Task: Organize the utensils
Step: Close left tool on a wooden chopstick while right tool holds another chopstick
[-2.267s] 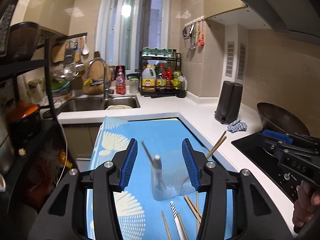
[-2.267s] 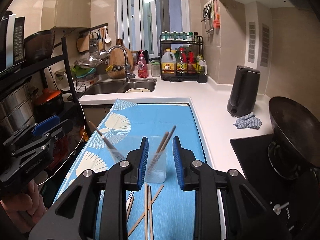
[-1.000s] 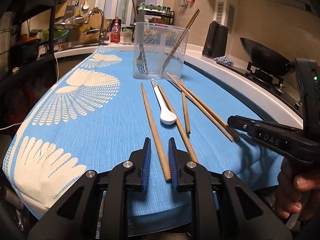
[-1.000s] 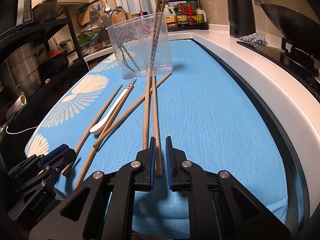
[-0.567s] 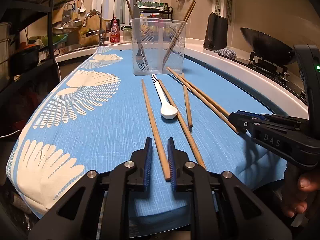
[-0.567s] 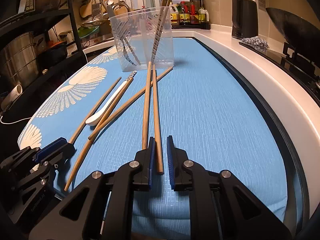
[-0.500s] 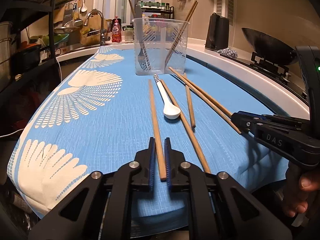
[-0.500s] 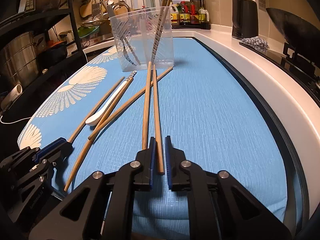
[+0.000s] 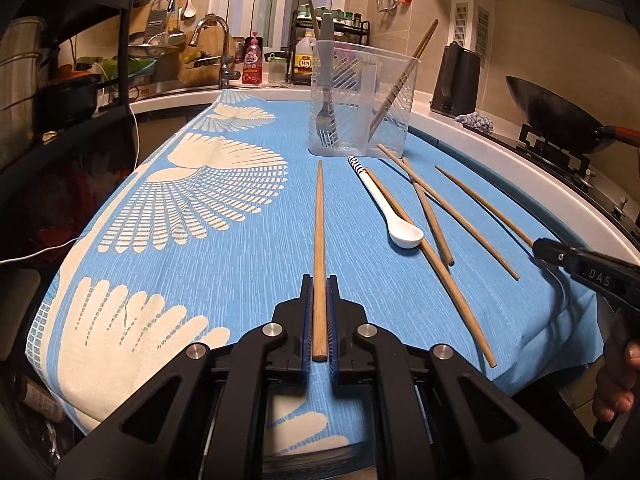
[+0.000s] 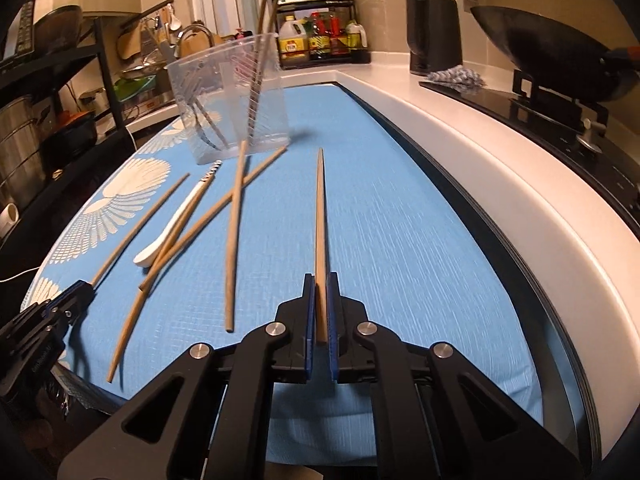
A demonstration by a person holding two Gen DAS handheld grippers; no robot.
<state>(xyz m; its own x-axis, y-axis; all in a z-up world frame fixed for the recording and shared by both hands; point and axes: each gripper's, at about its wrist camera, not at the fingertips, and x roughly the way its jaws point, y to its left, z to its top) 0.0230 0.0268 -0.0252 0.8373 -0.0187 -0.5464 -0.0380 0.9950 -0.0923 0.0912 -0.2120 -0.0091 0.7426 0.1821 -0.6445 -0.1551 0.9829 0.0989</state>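
A clear plastic cup (image 9: 362, 100) stands on the blue cloth (image 9: 240, 264) with a fork and chopsticks in it. My left gripper (image 9: 319, 280) is shut on the thick end of a wooden chopstick (image 9: 319, 216) that points toward the cup. My right gripper (image 10: 320, 280) is shut on another chopstick (image 10: 320, 208), its tip lifted toward the cup (image 10: 230, 98). A white spoon (image 9: 390, 212) and several loose chopsticks (image 9: 436, 224) lie between the two. The right gripper (image 9: 538, 246) shows at the right edge of the left wrist view; the left gripper (image 10: 86, 290) shows at the lower left of the right wrist view.
A white counter edge (image 10: 500, 152) runs along the right of the cloth, with a black kettle (image 10: 432, 32), a rag (image 10: 456, 76) and a wok (image 10: 560, 56) on the stove. A sink and tap (image 9: 212, 48) and a black rack (image 9: 60, 92) stand to the left.
Both grippers closed on their chopsticks. The left one swung its chopstick straight toward the cup. The right one lifted its chopstick away from its neighbour, which stayed on the cloth.
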